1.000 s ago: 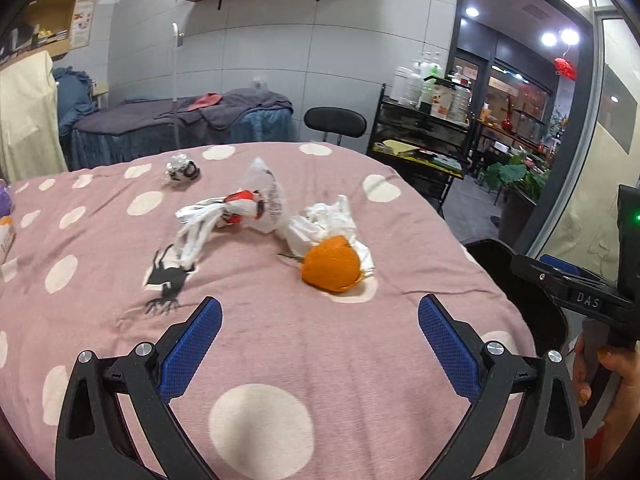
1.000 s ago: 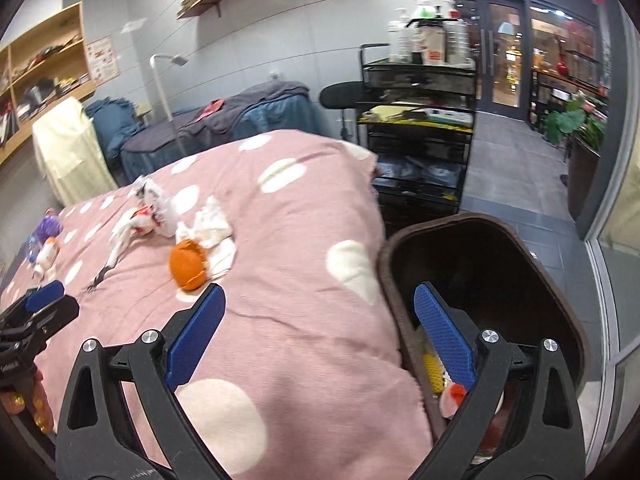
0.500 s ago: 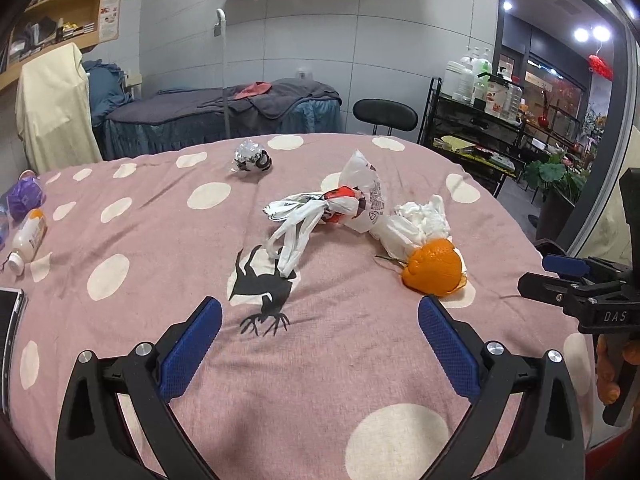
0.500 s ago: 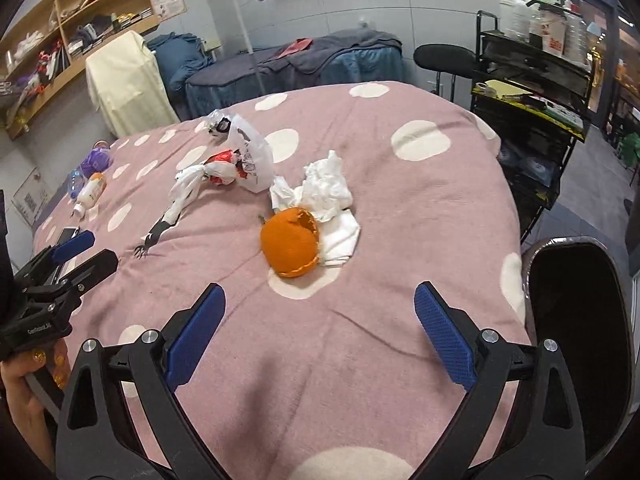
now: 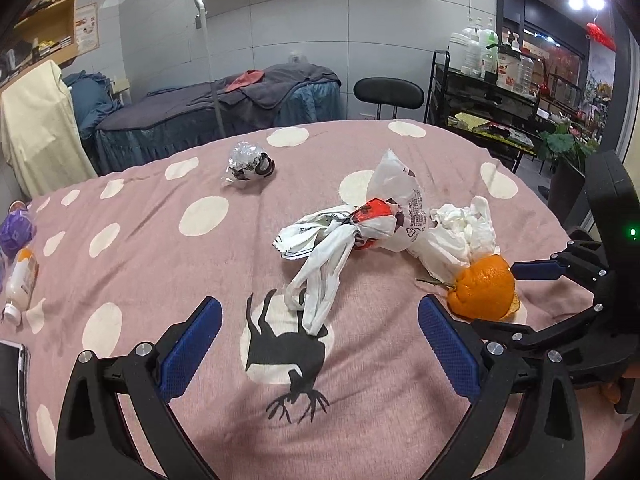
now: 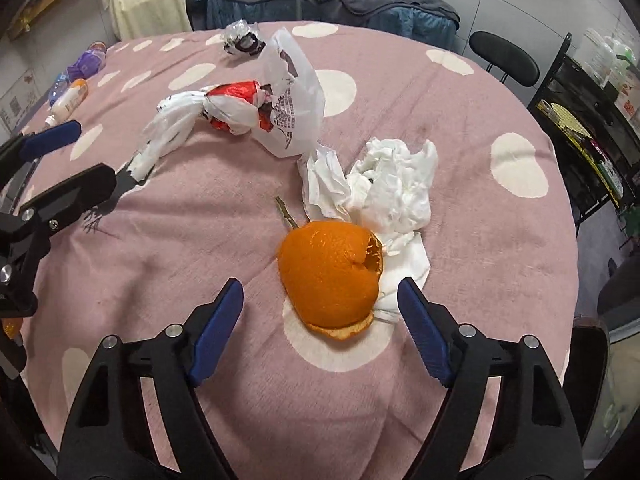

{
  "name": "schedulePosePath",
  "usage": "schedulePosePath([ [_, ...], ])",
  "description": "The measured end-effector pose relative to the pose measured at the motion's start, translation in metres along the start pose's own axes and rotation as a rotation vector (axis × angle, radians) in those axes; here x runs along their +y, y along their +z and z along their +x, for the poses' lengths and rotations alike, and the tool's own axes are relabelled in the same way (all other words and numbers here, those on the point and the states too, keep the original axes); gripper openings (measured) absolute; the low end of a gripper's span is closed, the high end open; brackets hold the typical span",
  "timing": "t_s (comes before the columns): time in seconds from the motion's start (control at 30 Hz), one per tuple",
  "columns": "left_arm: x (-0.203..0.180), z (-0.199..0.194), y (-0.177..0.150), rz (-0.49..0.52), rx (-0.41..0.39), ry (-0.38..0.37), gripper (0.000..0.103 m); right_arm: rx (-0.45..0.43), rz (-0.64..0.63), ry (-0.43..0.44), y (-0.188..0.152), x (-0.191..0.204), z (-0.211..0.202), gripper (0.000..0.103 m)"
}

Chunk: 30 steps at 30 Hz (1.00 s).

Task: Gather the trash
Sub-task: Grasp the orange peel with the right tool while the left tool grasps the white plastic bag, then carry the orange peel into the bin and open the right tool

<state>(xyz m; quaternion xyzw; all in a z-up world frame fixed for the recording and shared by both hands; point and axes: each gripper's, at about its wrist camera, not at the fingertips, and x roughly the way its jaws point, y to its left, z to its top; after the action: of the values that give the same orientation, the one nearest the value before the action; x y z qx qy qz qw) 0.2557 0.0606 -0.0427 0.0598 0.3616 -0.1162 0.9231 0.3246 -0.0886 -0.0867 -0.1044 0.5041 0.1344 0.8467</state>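
An orange peel (image 6: 332,276) lies on the pink dotted tablecloth (image 6: 460,128), partly on crumpled white tissue (image 6: 392,188). My right gripper (image 6: 320,328) is open, its fingers either side of the peel's near edge, not touching it. The peel also shows in the left wrist view (image 5: 482,288). A knotted white and red plastic bag (image 5: 352,232) lies at the table's middle. A crumpled clear wrapper (image 5: 248,164) lies farther back. My left gripper (image 5: 320,348) is open and empty, just short of the bag's handles.
A small bottle (image 5: 20,280) and a purple object (image 5: 16,228) lie at the table's left edge. A phone (image 5: 12,376) lies at the near left. A black stool (image 5: 388,94) and a metal shelf cart (image 5: 484,100) stand beyond the table.
Both grippers have moved in over the table. The right one has swung from the bin beside the table to the orange peel; the left has closed on the plastic bag.
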Motion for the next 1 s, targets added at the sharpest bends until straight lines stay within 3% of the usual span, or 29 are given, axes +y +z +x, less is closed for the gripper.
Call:
schedulePosePath([
  [0.03,-0.001,0.004,0.002,0.010,0.007,0.002,0.097,0.010,-0.001,-0.010,0.001,0.000,0.003,0.055],
  [0.07,-0.001,0.007,0.006,0.019,0.013,0.005,0.097,0.011,-0.002,-0.019,0.002,-0.001,0.004,0.048],
  [0.27,-0.012,0.031,0.020,0.101,0.036,0.031,0.096,-0.017,0.059,0.063,-0.005,-0.011,-0.008,0.030],
  [0.33,-0.016,0.037,0.023,0.114,0.048,0.029,0.088,-0.034,0.070,0.085,-0.011,-0.013,-0.015,0.020],
  [0.47,-0.027,0.049,0.026,0.154,0.057,0.035,0.072,-0.072,0.090,0.105,-0.022,-0.016,-0.033,0.017],
  [0.6,-0.032,0.058,0.025,0.150,0.089,0.044,0.026,-0.107,0.113,0.139,-0.034,-0.017,-0.051,0.017],
  [0.7,-0.030,0.049,0.018,0.117,0.075,0.020,0.011,-0.140,0.134,0.152,-0.042,-0.022,-0.064,0.016],
  [1.0,-0.028,0.000,0.002,0.016,-0.013,-0.052,0.006,-0.240,0.149,0.135,-0.064,-0.031,-0.094,0.016],
])
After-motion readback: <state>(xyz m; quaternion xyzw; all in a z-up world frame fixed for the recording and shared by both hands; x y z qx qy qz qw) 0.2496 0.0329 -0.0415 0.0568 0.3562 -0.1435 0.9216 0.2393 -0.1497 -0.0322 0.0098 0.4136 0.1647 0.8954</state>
